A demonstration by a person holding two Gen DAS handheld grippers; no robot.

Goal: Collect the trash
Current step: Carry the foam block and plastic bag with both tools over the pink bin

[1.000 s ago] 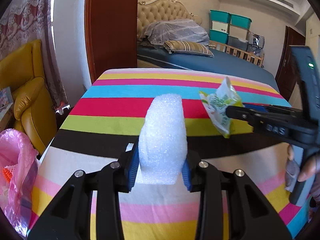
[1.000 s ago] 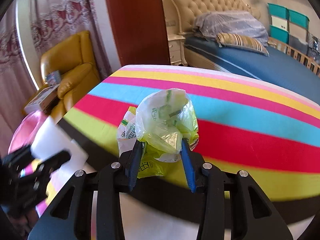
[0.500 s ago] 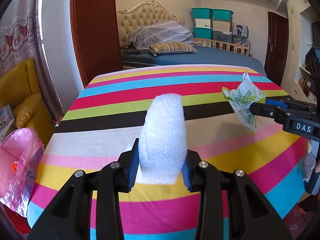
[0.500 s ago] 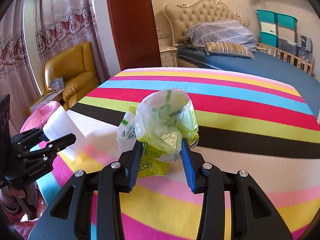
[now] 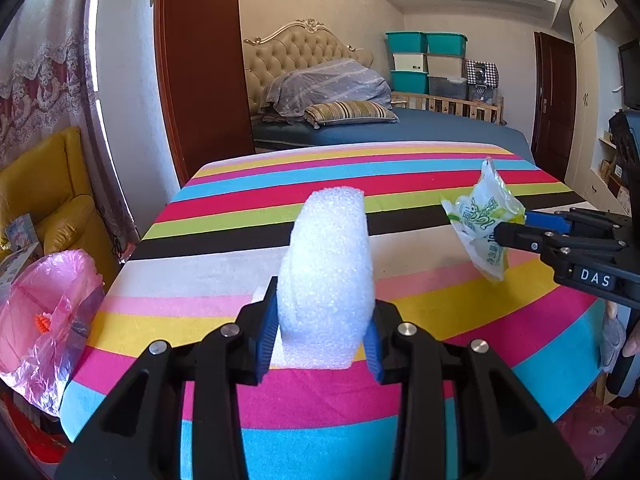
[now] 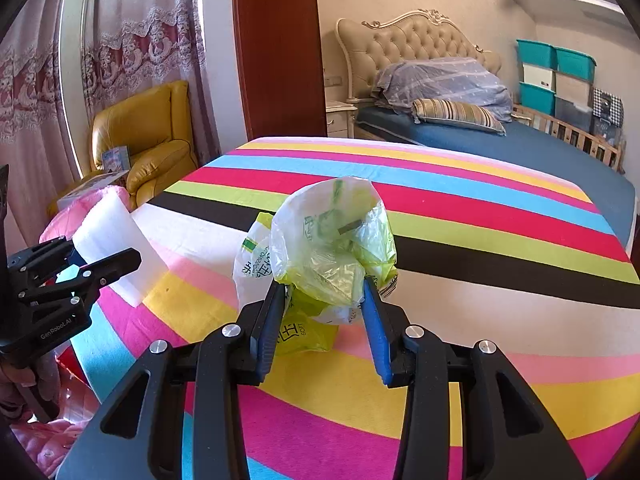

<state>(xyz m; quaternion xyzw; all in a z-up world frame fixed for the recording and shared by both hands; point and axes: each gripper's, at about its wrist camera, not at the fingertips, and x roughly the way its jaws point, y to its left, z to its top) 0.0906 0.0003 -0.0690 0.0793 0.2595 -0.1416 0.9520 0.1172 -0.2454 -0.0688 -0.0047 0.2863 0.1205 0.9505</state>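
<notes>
Trash, foam: white foam block (image 5: 328,280) pinched upright btwn the blue pads of left gripper (image 5: 320,332); jaws part-closed, pressing both its sides. Held up over the near edge of the striped tablecloth (image 5: 280,192), not resting on it.
Trash, wrapper: crumpled green/white plastic wrapper (image 6: 328,248) clamped in right gripper (image 6: 324,320); jaws closed down on its lower bunched part, open mouth of the wrapper facing up/away. Printed text on it, too small to read fully.
Left gripper seen fr right cam: at 9 o'clock (image 6: 100,256), foam sticking out up and away past its fingertips.
Right gripper seen fr left cam: at 3 o'clock (image 5: 508,228), wrapper hanging off its tips; "DAS" label on body. Bit of the person's hand (image 5: 632,336) at frame edge on the handle.
Grippers rel.: well apart, side by side, both over the table's near half.
Bin bag: pink plastic bag (image 5: 44,312) at 8–9 o'clock of left cam, beside table's left edge, below tabletop level; mouth open, smth orange inside, can't tell what.
Table: round-looking top, multi-colour stripes w/ one black band across the middle.
Room: yellow leather armchair (image 6: 148,140) at 10 o'clock w/ a small box on seat; bed (image 5: 400,128) w/ tufted headboard at 12; teal storage bins (image 5: 424,60) stacked at 1 o'clock.
</notes>
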